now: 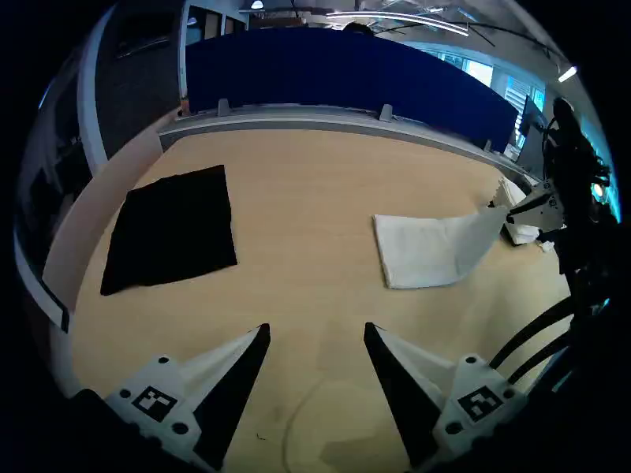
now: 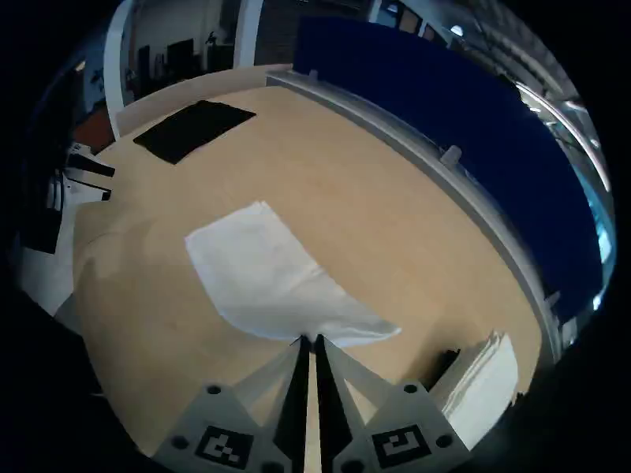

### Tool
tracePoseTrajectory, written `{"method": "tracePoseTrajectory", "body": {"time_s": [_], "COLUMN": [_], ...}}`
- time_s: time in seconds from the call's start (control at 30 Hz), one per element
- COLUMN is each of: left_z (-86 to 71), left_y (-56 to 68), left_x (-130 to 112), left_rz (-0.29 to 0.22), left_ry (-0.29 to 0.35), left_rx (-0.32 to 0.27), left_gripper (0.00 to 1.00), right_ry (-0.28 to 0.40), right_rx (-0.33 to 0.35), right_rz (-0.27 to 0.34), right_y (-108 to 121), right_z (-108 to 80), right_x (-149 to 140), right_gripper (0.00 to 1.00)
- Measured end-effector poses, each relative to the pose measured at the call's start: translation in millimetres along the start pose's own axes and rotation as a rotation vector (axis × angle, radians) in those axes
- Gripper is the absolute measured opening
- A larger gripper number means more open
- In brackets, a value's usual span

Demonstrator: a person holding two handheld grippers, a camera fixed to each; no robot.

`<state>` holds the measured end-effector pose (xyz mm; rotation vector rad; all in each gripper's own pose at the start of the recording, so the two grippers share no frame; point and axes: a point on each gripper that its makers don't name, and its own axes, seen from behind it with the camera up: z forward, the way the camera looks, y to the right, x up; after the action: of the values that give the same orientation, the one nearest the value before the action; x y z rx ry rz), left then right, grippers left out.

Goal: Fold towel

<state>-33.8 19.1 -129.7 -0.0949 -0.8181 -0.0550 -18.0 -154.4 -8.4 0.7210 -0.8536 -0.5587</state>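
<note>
Right tool [image 2: 309, 340] at lower centre was clamped on the white towel [image 2: 260, 276]; left tool [image 1: 315, 327], fingers apart, hovered above the worktop [image 1: 315, 197].

The left gripper [image 1: 316, 329], at the bottom of the left gripper view, has two white wedge-shaped fingers [image 1: 221, 359] with black inner faces; each carries a square black-and-white marker [image 1: 154, 402] with small dark screw holes [image 1: 162, 360] near it. The right gripper [image 2: 311, 340], at the bottom centre of the right gripper view, is built alike, white with black pads [image 2: 296, 394] and a marker on each finger; at the lower right of the left gripper view, black cables [image 1: 536, 331] curve beneath its white body.
</note>
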Motion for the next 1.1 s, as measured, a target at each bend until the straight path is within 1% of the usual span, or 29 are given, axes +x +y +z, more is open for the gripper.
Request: {"method": "tracePoseTrajectory", "body": {"time_s": [0.07, 0.17, 0.37, 0.47, 0.57, 0.67, 0.77, 0.87, 1.0, 1.1], "left_z": [-0.8, -1.4, -3.3, -4.2, -3.9, -3.8, -4.1, -3.7, -3.2, -3.2], "left_y": [0.1, 1.1, 2.5, 2.0, 1.5, 1.6, 1.8, 1.8, 0.5, -0.7], "left_x": [0, -2, -7, -9, -10, -11, -13, -16, -19, -20], "left_rz": [-0.002, -0.007, -0.018, -0.027, -0.043, -0.063, -0.081, -0.092, -0.098, -0.104], "left_ry": [0.001, 0.002, 0.003, 0.006, 0.008, 0.012, 0.014, 0.014, 0.013, 0.014], "left_rx": [-0.002, -0.01, -0.016, -0.015, -0.016, -0.015, -0.012, -0.006, 0.004, 0.008], "left_gripper": [0.88, 0.88, 0.88, 0.88, 0.88, 0.88, 0.88, 0.88, 0.88, 0.88], "right_ry": [0.0, -0.001, 0.002, 0.009, 0.017, 0.025, 0.035, 0.04, 0.023, -0.004], "right_rx": [0.007, 0.021, 0.055, 0.082, 0.114, 0.155, 0.203, 0.25, 0.295, 0.314], "right_rz": [-0.018, -0.06, -0.173, -0.226, -0.271, -0.298, -0.302, -0.284, -0.23, -0.187], "right_y": [-2, -6, -20, -32, -48, -69, -94, -121, -150, -161], "right_z": [1.8, 4.3, 14.8, 22.9, 34.9, 51.1, 69.8, 89.3, 113.6, 126.9], "right_x": [7, 19, 46, 61, 74, 83, 88, 90, 82, 71], "right_gripper": [0.05, 0.05, 0.05, 0.05, 0.05, 0.05, 0.05, 0.05, 0.05, 0.05]}}
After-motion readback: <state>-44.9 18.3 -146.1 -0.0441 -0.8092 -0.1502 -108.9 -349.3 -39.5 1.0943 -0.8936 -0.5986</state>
